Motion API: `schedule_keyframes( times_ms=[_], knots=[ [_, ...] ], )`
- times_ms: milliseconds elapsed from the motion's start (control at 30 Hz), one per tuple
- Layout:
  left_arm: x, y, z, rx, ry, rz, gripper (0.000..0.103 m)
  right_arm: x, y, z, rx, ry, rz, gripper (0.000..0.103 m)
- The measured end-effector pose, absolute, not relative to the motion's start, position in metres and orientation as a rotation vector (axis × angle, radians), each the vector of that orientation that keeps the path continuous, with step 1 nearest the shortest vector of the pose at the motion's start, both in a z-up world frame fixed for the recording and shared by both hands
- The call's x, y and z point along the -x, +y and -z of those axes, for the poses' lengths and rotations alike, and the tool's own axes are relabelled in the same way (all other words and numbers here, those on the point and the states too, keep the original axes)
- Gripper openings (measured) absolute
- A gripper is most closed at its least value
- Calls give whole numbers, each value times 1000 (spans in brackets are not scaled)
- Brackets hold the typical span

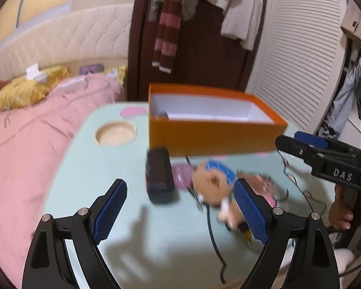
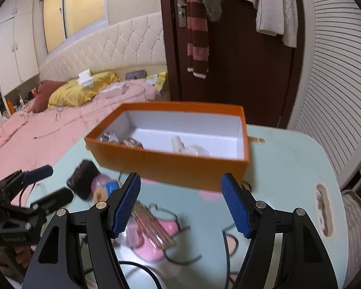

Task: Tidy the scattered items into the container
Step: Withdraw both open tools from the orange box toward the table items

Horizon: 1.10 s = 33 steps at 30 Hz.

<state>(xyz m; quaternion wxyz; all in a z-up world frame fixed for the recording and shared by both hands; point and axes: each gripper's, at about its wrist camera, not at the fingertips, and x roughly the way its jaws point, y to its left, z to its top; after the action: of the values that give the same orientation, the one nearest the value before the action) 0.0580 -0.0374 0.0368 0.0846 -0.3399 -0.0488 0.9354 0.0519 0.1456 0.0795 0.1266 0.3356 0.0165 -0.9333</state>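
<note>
Both my tongs, left gripper [image 1: 180, 207] and right gripper [image 2: 180, 202], gape wide and empty before the orange box [image 1: 211, 137]; blurred black case [image 1: 159, 180], plush toy [image 1: 213, 185] and half-hidden pink packet [image 2: 151, 233] lie just before it, its contents [image 2: 180, 144] indistinct.

We see the orange box [image 2: 170, 166] standing open near the desk's far edge, white inside, with a few small items in it. In front of it lie a black pouch [image 1: 159, 178], a plush toy [image 1: 214, 185] with a blue cap, and a clear pink packet [image 2: 151, 236].
</note>
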Motion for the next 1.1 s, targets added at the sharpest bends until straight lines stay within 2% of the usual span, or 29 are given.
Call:
schedule_keyframes(
  times_ms=[300,367,433,467,567,833,1100],
  knots=[
    [-52,-42,-16,1229,-144,-2806,90,-53,159,-46,-1294,79,2659,71],
    [-46,-43,-7,1308,-148,-2786,90,-51,164,-44,-1312,28,2643,83],
    [-43,-42,0,1342,-87,-2828,97,-48,171,-41,-1334,-34,2630,86],
    [-42,-42,4,1358,-70,-2838,102,-47,173,-40,-1341,-55,2624,90],
    [-40,-44,7,1357,-73,-2841,102,-46,179,-36,-1358,-80,2636,102],
    [-37,-46,4,1352,-68,-2837,102,-48,181,-37,-1351,-77,2641,102],
    [-46,-47,-12,1241,-188,-2787,102,-47,182,-37,-1350,-75,2650,102]
  ],
)
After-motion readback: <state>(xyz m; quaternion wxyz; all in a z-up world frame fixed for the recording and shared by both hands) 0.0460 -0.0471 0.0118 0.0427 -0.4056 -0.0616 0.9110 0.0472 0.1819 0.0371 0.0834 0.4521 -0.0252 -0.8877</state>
